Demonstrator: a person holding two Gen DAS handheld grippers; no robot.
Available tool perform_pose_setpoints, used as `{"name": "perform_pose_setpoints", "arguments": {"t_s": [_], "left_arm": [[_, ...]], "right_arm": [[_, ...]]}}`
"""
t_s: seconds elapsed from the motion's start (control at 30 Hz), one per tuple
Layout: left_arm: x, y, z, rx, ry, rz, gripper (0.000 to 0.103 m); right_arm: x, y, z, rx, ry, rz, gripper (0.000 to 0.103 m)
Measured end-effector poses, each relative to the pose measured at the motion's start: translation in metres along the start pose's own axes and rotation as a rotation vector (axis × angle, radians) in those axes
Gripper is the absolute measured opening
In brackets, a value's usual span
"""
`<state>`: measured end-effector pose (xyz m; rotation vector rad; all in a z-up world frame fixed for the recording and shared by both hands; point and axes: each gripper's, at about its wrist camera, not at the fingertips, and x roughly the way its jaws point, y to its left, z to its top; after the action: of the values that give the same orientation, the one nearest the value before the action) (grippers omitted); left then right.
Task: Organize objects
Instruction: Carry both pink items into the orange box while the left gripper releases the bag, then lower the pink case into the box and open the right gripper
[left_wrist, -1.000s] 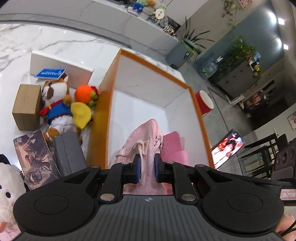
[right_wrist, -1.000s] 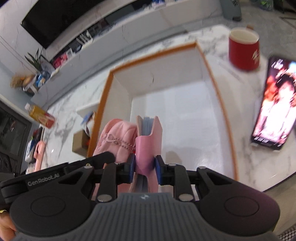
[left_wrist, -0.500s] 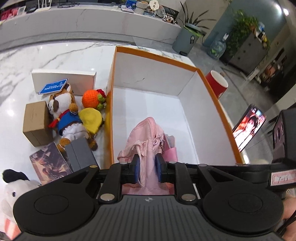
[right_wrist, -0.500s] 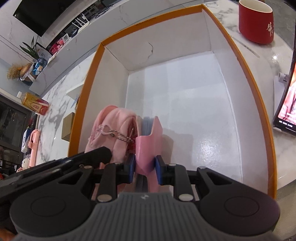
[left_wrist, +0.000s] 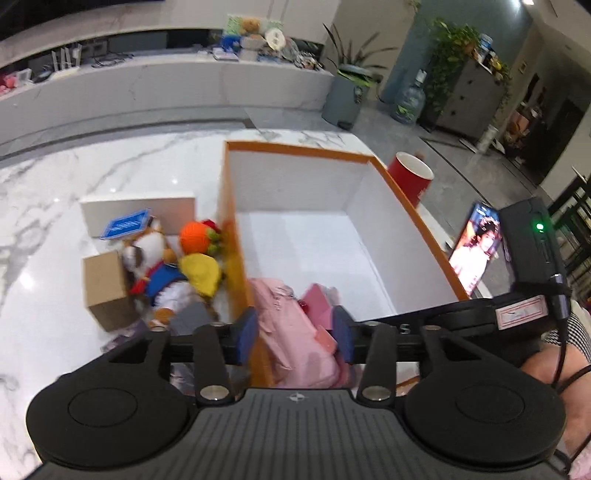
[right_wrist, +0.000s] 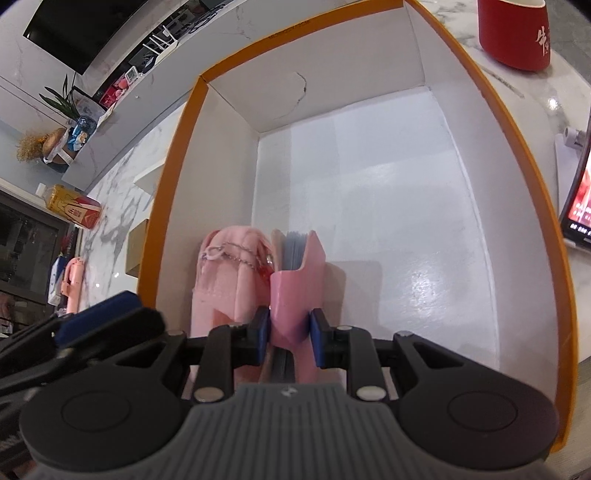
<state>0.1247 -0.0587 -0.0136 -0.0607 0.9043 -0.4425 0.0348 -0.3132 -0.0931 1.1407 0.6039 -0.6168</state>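
An orange-rimmed white box (left_wrist: 406, 206) (right_wrist: 173, 155) stands on the marble table. A pink fabric bag (left_wrist: 291, 339) (right_wrist: 225, 273) rests in its near left corner. My left gripper (left_wrist: 295, 334) is open, its jaws wide apart above the bag. My right gripper (right_wrist: 289, 338) is shut on a pink book-like case (right_wrist: 295, 280), held upright beside the bag inside the box; the case also shows in the left wrist view (left_wrist: 319, 302).
Left of the box lie a plush dog (left_wrist: 155, 266), an orange knitted toy (left_wrist: 195, 236), a yellow toy (left_wrist: 201, 273), a cardboard box (left_wrist: 105, 288) and a white box (left_wrist: 136, 210). A red cup (left_wrist: 412, 177) (right_wrist: 513, 33) and a lit phone (left_wrist: 474, 247) stand to the right.
My left gripper has opened and let go of the pink bag, which now rests in the box. My right gripper has lowered the pink case deeper into the box.
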Motion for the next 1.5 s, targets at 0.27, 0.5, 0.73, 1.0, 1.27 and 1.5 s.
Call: {"name": "perform_pose_setpoints", "arguments": {"t_s": [0.27, 0.5, 0.73, 1.0, 1.27, 1.5], "left_arm": [[0.011, 0.028, -0.005, -0.115, 0.063, -0.094, 0.059], [0.028, 0.027, -0.013, -0.111, 0.116, -0.078, 0.037], [0.027, 0.032, -0.014, -0.108, 0.120, -0.062, 0.022], [0.027, 0.031, -0.014, -0.089, 0.114, -0.060, 0.022], [0.027, 0.031, -0.014, -0.089, 0.113, -0.058, 0.022], [0.025, 0.033, -0.013, -0.100, 0.109, -0.052, 0.021]], "right_arm": [[-0.013, 0.022, 0.001, -0.041, -0.020, 0.011, 0.025], [0.002, 0.026, 0.003, -0.044, 0.009, -0.046, 0.025], [0.014, 0.037, -0.001, -0.093, 0.032, -0.105, 0.025], [0.001, 0.035, -0.002, -0.109, 0.040, -0.101, 0.029], [-0.009, 0.031, -0.002, -0.076, 0.026, -0.037, 0.022], [-0.005, 0.028, -0.002, -0.094, 0.011, 0.017, 0.022]]}}
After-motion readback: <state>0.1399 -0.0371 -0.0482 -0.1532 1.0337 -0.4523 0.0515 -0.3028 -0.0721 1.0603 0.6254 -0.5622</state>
